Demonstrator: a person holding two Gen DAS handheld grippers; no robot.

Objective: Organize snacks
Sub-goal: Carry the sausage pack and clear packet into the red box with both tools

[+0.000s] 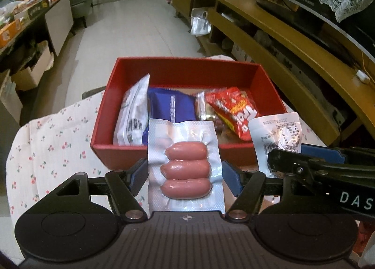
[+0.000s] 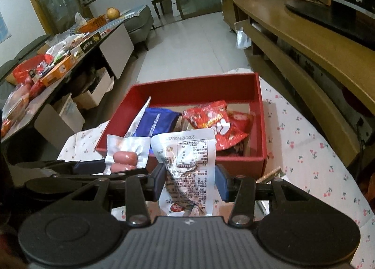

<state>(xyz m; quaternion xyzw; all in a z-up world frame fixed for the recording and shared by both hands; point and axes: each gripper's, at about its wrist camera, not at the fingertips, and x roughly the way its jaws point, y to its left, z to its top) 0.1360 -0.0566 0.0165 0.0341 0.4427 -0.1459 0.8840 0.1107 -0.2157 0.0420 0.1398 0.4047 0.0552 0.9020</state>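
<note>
The sausage pack [image 1: 185, 168] (three pink sausages, vacuum-sealed) sits clamped in the left tool [image 1: 185, 175], just near of the red box [image 1: 182, 67]. The right tool [image 2: 191, 182] pinches a white printed pouch [image 2: 187, 166] beside it. Both hang over the cherry-print worktop [image 1: 46, 147].

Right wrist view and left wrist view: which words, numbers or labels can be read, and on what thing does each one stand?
"DAS", cut off by the frame edge: on the right gripper, in the left wrist view.
"2025/12/15", upside down, further digits unclear: on the white snack pouch.
Fine print table and barcode on that pouch: too small.
Red snack bag: large white letters, upside down, unclear.
White bag: barcode only.
</note>
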